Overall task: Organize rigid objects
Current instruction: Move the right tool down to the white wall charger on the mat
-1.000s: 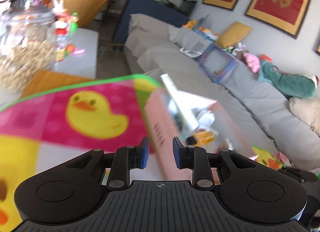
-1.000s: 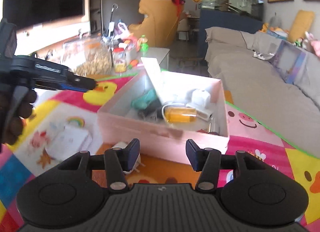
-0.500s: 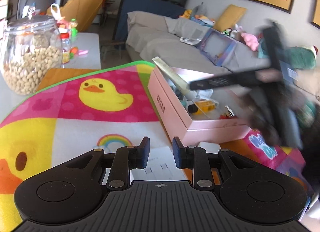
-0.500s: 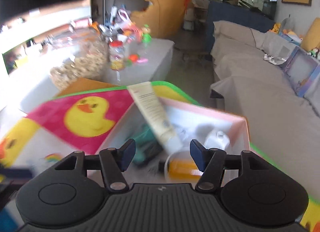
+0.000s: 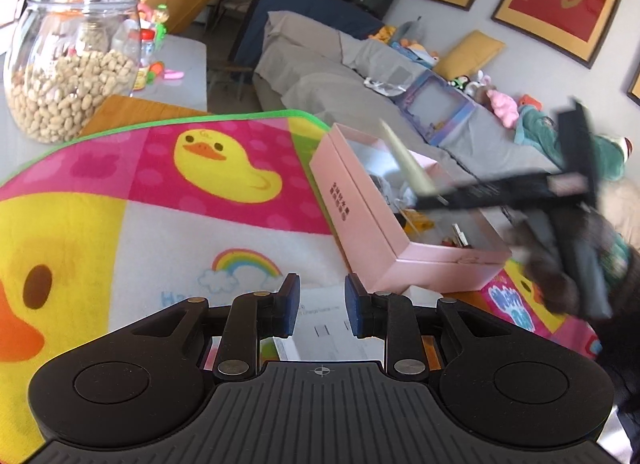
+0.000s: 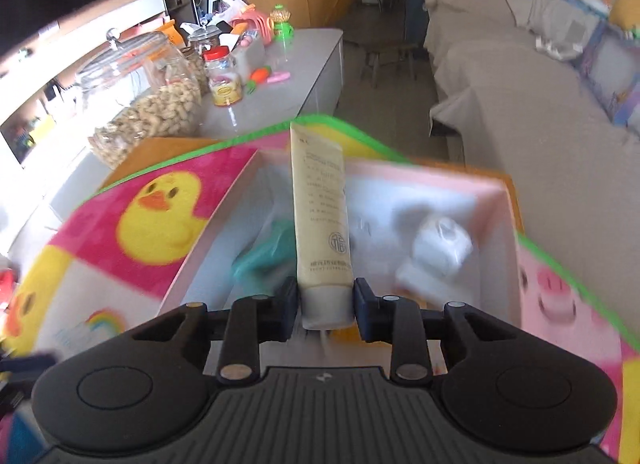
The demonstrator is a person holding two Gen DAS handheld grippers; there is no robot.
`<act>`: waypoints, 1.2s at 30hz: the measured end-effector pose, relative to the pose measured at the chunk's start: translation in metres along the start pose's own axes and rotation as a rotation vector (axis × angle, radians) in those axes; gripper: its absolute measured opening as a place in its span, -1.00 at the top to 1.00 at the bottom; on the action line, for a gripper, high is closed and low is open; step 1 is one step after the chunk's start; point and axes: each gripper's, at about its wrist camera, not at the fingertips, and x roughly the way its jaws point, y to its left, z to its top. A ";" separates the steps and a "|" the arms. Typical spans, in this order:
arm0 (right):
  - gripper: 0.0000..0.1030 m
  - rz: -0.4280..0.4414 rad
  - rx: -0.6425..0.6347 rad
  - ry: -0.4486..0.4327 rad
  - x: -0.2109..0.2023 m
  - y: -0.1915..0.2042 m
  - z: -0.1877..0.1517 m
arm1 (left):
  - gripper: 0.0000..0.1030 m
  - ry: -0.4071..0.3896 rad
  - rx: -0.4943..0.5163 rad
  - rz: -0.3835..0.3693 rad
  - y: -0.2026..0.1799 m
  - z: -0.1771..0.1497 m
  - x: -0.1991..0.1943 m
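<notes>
The right claw [image 6: 325, 308] has just closed its jaws on the cap end of a cream tube [image 6: 320, 223], which slants up over the pink box [image 6: 496, 199]. Blurred shapes beneath, perhaps a teal item [image 6: 264, 260] and a white charger [image 6: 438, 248], crowd the box. The left claw [image 5: 322, 310] hovers narrowly parted and empty above a white paper [image 5: 320, 328] on the duck mat [image 5: 160, 191]; a peanut jar [image 5: 72, 67] stands on the bench beyond.

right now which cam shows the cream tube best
The right wrist view: the cream tube fills the centre, print readable, pinched by the right gripper. The left wrist view shows it only as a thin blurred sliver above the pink box.
</notes>
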 end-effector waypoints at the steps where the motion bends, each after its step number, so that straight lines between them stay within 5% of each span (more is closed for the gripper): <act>1: 0.44 -0.009 0.004 0.010 -0.007 -0.003 -0.005 | 0.47 0.000 -0.003 0.005 0.000 0.001 0.002; 4: 0.43 -0.085 -0.005 -0.050 -0.032 -0.004 -0.026 | 0.47 -0.007 0.000 0.015 -0.002 0.004 0.009; 9: -0.20 -0.025 -0.016 -0.205 -0.077 0.003 -0.076 | 0.47 0.013 -0.007 0.052 0.001 0.006 0.025; 14: -0.21 -0.001 -0.127 -0.162 -0.075 0.030 -0.110 | 0.49 0.056 -0.014 0.033 -0.001 0.001 0.024; 22: -0.21 0.077 -0.157 -0.110 -0.032 0.059 -0.110 | 0.49 0.148 0.148 0.034 -0.022 -0.029 -0.009; 25: -0.16 0.067 -0.145 -0.123 -0.023 0.062 -0.114 | 0.48 0.135 0.210 0.035 -0.032 -0.040 -0.031; 26: 0.06 0.058 -0.139 -0.124 -0.022 0.062 -0.115 | 0.48 0.134 0.228 0.027 -0.035 -0.043 -0.037; 33: 0.06 -0.017 -0.097 -0.157 -0.040 0.050 -0.141 | 0.48 0.164 0.364 -0.011 -0.072 -0.064 -0.042; 36: 0.05 -0.064 -0.045 -0.181 -0.054 0.038 -0.159 | 0.48 0.175 0.427 0.032 -0.089 -0.073 -0.027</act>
